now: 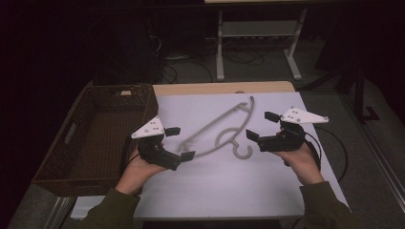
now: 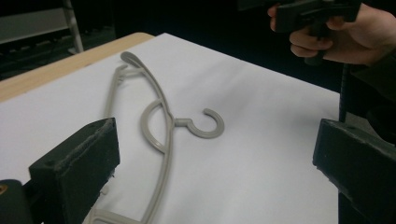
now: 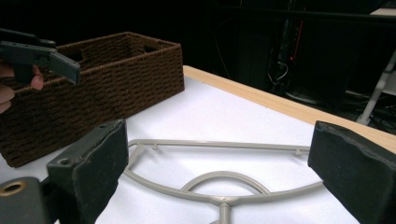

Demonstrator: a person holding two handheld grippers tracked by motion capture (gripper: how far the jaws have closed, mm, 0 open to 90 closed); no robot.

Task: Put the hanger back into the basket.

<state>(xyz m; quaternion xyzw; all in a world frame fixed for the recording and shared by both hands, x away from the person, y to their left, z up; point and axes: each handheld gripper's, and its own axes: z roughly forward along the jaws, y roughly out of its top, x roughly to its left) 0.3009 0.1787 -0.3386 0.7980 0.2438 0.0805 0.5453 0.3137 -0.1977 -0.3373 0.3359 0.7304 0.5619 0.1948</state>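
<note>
My left claw [image 1: 180, 142] and right claw [image 1: 260, 125] are closest to me, both spread wide and gripping nothing; the grey hanger [image 1: 220, 129] lies flat on the white surface [image 1: 239, 186] between them, touching neither; lots of bare room near my edge; the wicker basket [image 1: 57, 157] at the left edge looks empty.
</note>
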